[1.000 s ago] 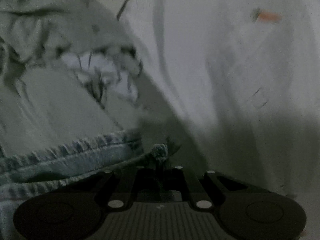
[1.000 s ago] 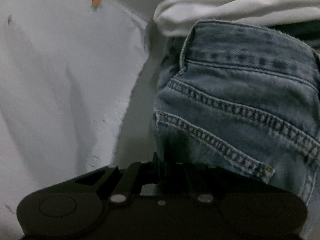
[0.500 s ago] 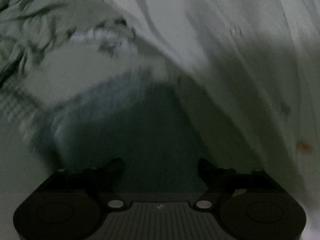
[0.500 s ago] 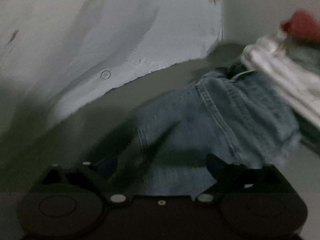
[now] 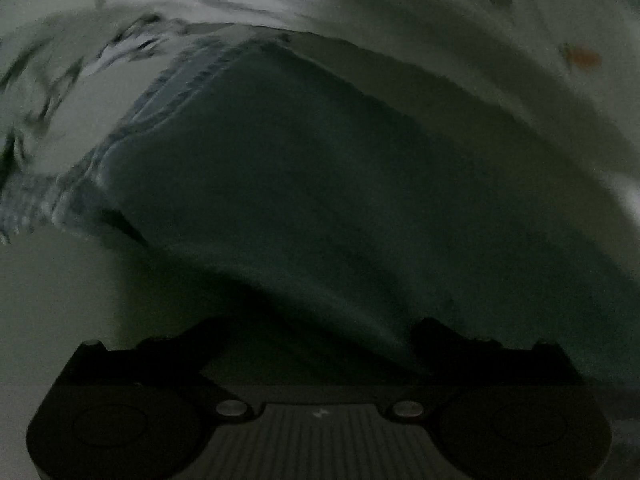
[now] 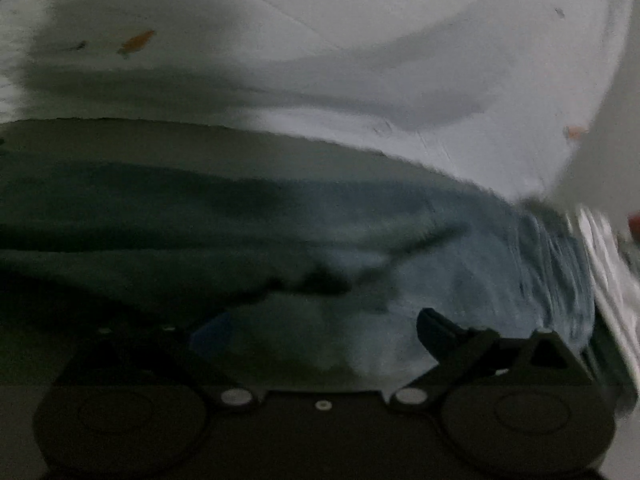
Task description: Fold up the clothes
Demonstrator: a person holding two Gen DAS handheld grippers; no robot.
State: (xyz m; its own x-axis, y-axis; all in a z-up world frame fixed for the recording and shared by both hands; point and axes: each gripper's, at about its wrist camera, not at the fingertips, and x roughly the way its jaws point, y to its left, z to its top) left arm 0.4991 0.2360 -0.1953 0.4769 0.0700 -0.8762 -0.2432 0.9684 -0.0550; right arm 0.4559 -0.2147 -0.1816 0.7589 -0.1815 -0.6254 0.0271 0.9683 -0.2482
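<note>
A pair of blue jeans (image 5: 320,180) lies flat in deep shadow across the left wrist view, its frayed hem at the upper left. My left gripper (image 5: 308,340) hovers over the near edge, jaws opening wide and pressing on nothing. The right wrist view shows the same jeans (image 6: 460,248) as a blurred band across the middle, lighter blue towards the right. My right gripper (image 6: 304,332) is above them with jaws opening wide, and no cloth is pinched between its fingers (image 6: 436,328).
A white sheet (image 6: 360,40) with small orange marks lies beyond the jeans. A crumpled grey-patterned garment (image 5: 60,80) sits at the upper left of the left wrist view. Folded white clothes (image 6: 608,256) are stacked at the right, touching the jeans. Grey surface (image 5: 60,300) shows at the near left.
Both grippers were shut on the jeans' edge, then let go and opened wide. Both have drawn back and rolled, so the jeans now lie flat farther out.
</note>
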